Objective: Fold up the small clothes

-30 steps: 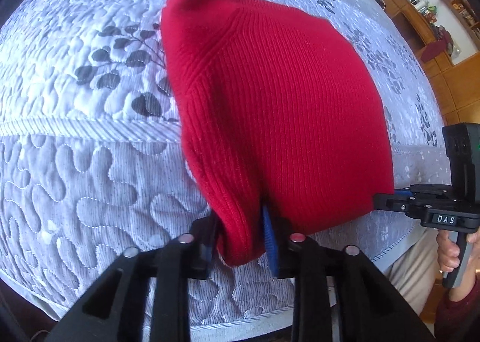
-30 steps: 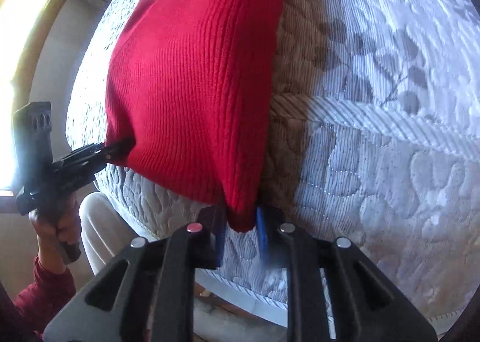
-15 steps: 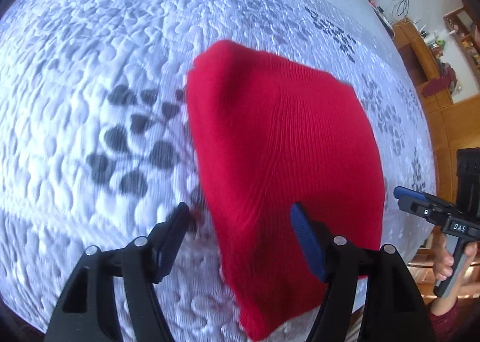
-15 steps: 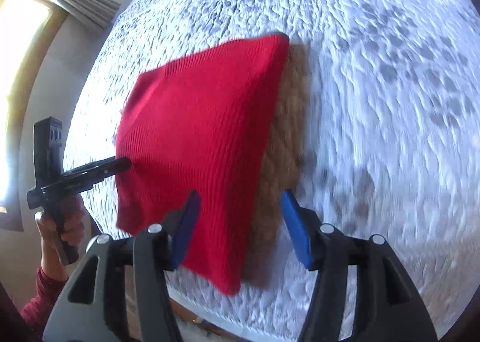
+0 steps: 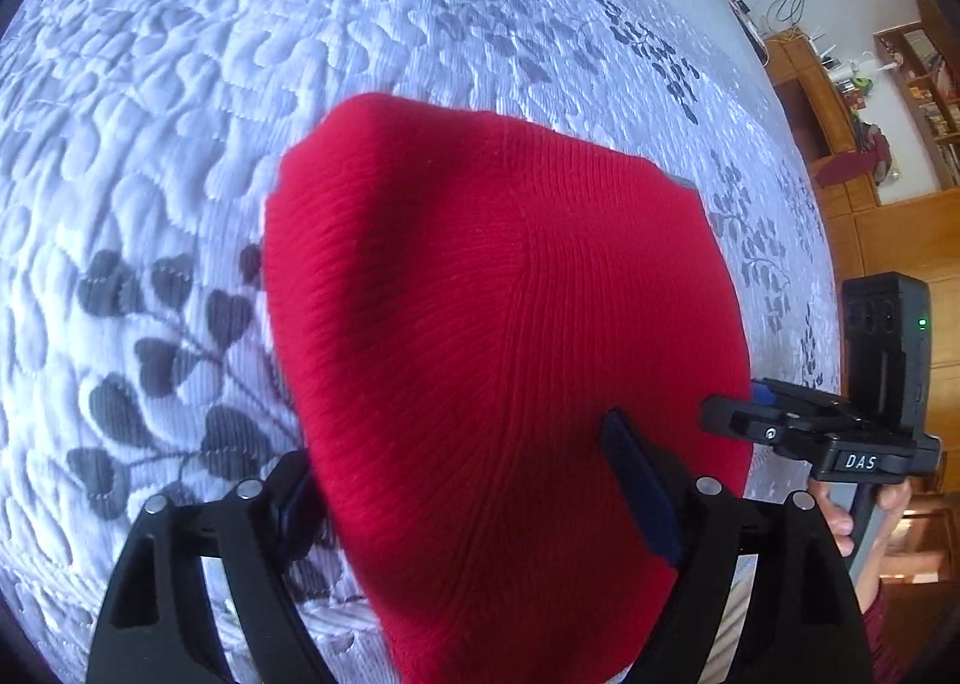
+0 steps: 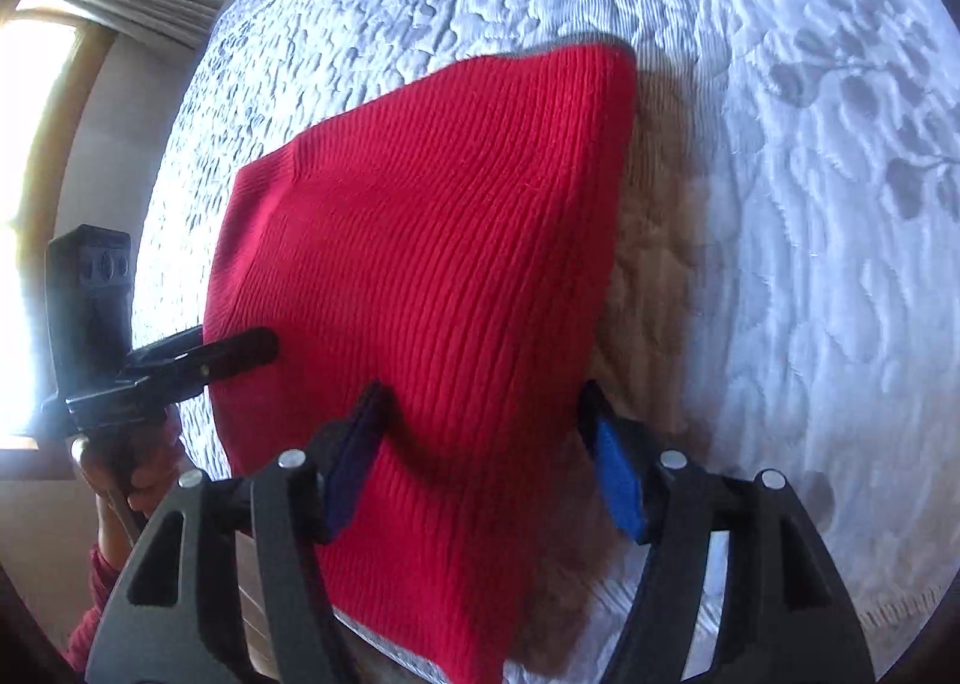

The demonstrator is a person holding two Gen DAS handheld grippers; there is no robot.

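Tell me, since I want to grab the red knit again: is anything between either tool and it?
Nothing visible is. The red knit lies flat on the quilted bedspread. The left tool is open with its fingers either side of the near corner, and the right tool is open the same way at its corner.

- Solid red, ribbed knit all over: folded sweater, with a thin grey edge peeking out at its far corner in the right wrist view.
- Pale bluish white, quilted in wavy squiggles, with dark grey leaf sprigs: bedspread.
- Black frame with blue pads: left gripper.
- Black with bright blue pads as well: right gripper.
- Warm brown wood: cabinets.
- Dark red: person's sleeve.
- Grey-beige, pleated: curtain.
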